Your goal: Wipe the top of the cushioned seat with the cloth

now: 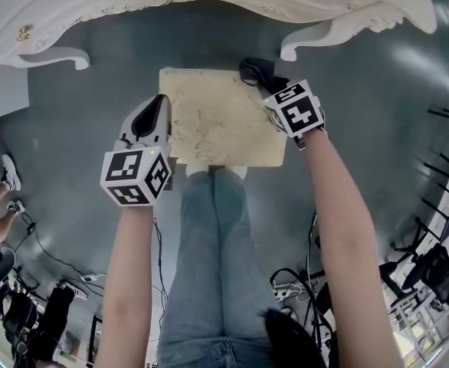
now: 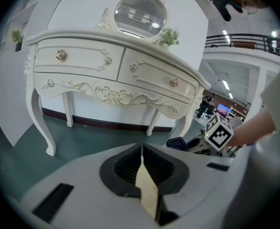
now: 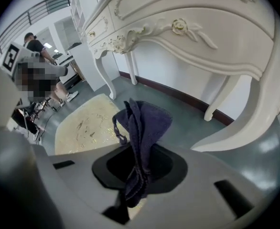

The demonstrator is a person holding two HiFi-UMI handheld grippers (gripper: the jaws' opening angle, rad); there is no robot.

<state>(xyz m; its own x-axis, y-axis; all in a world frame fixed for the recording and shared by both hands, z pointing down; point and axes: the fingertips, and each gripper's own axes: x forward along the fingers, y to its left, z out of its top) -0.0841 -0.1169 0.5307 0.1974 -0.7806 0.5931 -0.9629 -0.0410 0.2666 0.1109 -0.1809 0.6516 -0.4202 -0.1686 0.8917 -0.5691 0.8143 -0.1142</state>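
The right gripper (image 1: 267, 83) pinches a dark blue terry cloth (image 3: 145, 120), the square cream cushioned seat (image 1: 213, 121) just below it (poised to wipe, I'd guess); the left gripper (image 1: 161, 106) hangs closed and empty.

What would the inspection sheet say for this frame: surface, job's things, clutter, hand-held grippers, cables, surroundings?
Surface: cushioned seat, cream with a gold pattern, top bare.
Job's things: dark cloth bunched over the seat's far right corner; contact unclear.
Clutter: nothing seen on the seat.
Grippers: left hand-held gripper jaws together, by the seat's left edge; right hand-held gripper shut on the cloth.
Cables: cables on the floor beside the person's legs, both sides.
Surroundings: white dressing table beyond the seat; grey-green floor; bystander's shoe at left.
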